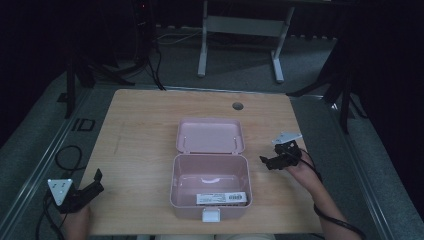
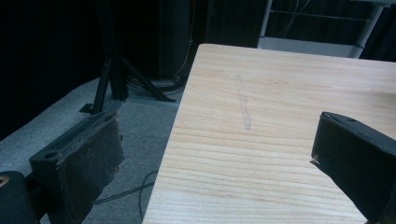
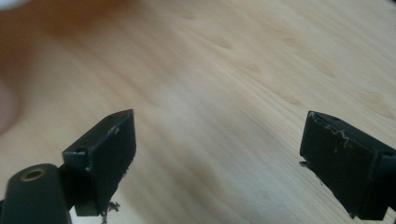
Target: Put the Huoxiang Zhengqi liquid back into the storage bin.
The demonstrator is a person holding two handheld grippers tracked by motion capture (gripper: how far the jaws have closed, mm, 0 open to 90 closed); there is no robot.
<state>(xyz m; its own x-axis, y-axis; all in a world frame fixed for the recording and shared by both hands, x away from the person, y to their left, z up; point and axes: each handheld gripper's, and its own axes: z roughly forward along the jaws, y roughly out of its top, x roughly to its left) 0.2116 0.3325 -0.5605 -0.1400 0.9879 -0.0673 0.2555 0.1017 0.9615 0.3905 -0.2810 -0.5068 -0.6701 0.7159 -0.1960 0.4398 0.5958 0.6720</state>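
The high view looks down from above the near edge, facing the far side, and takes in the whole table (image 1: 145,130). The left gripper view sits low and close at the table's (image 2: 280,140) near left corner. The right gripper view looks down very close, a bit blurry, probably at the right side. All three share the wood top.

High view: print on the white label (image 1: 221,198) inside the pink box (image 1: 210,187) too small to read. Person's forearms cut off by the bottom edge. Room beyond the table's (image 1: 140,130) far edge too dark to make out.

Left gripper view: table's right part cut off by the frame; the left gripper's (image 2: 212,154) jaw bases run out at the bottom edge.

Right gripper view: pale pink smear at the left edge and a white patch at the top left corner, both blurred, unidentifiable.
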